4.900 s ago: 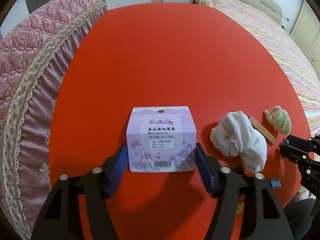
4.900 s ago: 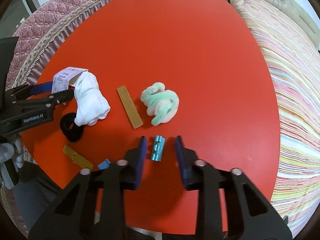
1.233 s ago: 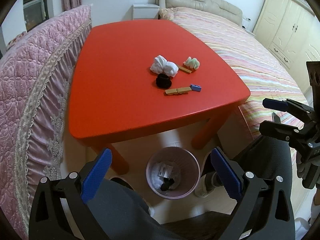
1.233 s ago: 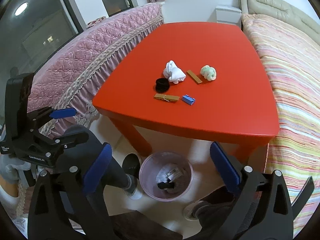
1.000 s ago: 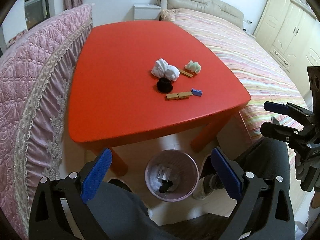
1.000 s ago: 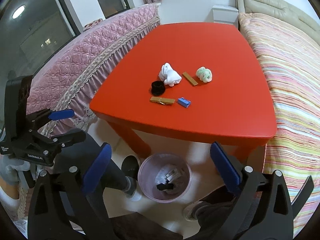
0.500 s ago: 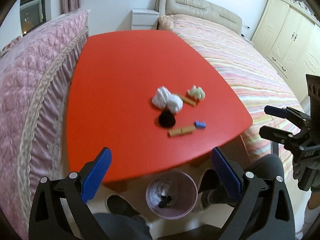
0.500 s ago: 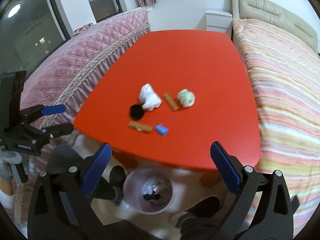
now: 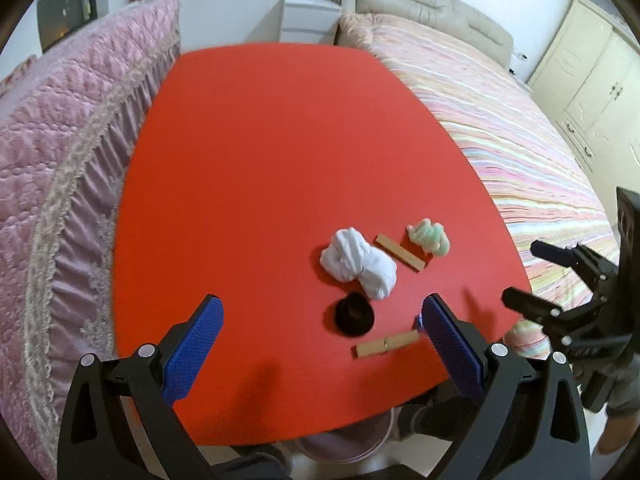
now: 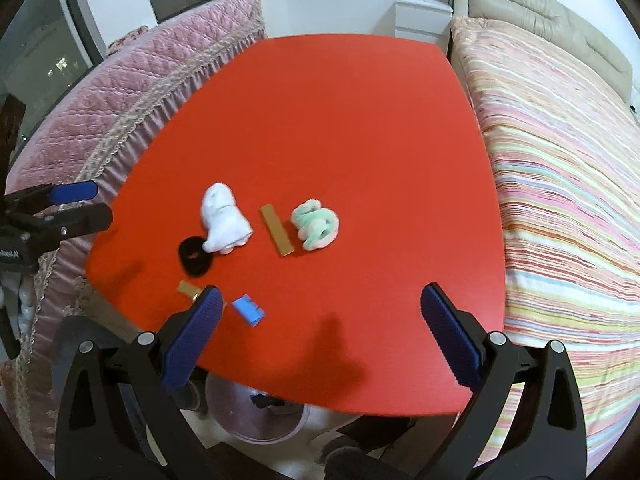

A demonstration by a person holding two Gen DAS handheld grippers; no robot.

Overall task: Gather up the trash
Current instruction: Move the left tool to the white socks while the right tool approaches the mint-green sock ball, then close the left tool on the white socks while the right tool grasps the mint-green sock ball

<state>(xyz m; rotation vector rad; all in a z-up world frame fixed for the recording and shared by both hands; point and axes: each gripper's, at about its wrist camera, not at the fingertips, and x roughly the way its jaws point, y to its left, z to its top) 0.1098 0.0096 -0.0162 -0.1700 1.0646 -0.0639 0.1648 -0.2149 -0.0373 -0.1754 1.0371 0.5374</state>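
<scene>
On the red table [image 9: 260,168] lie a crumpled white tissue [image 9: 358,263], a black ring [image 9: 354,314], a green-white wad [image 9: 429,237], a tan flat stick [image 9: 399,252] and a wooden clothespin [image 9: 386,344]. The right wrist view shows the same tissue [image 10: 223,220], ring [image 10: 195,256], wad [image 10: 316,229], stick [image 10: 277,235], plus a small blue piece [image 10: 249,309]. My left gripper [image 9: 324,344] is open and empty above the table's near edge. My right gripper [image 10: 320,340] is open and empty too. A pink bin [image 10: 256,412] stands below the table edge.
A pink quilted bed [image 9: 48,152] runs along the table's left side. A striped bed [image 10: 568,184] lies on the right. A white nightstand [image 9: 310,20] stands behind the table. Cream wardrobes [image 9: 596,80] are at the far right.
Both grippers have risen from over the bin and moved forward over the table's near edge. The trash on the table looks larger and closer. Both stay open and empty.
</scene>
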